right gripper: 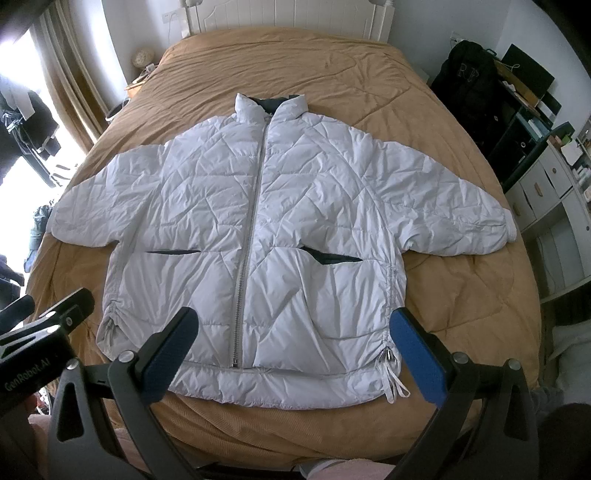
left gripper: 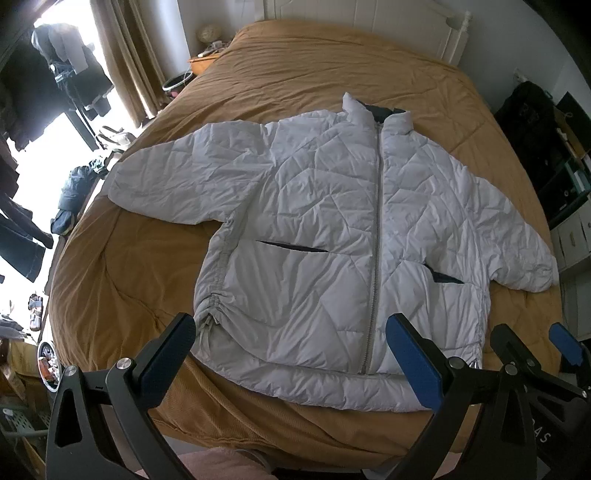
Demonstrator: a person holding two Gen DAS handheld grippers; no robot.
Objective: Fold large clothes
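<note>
Both grippers hang spread wide and empty just off the hem: left gripper [left gripper: 291, 354] by the left corner, right gripper [right gripper: 295, 347] by the right. The white puffer jacket [right gripper: 266, 229] lies flat (zipped), zipper running straight away toward the headboard [right gripper: 288, 18].

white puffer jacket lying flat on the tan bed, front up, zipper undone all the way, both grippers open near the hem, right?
Not quite: the zipper is closed, running shut from the hem up to the collar, as the right wrist view shows. The rest holds: the white puffer jacket lies flat, front up, on the tan bed, and the left gripper and right gripper are both open near the hem.
</note>
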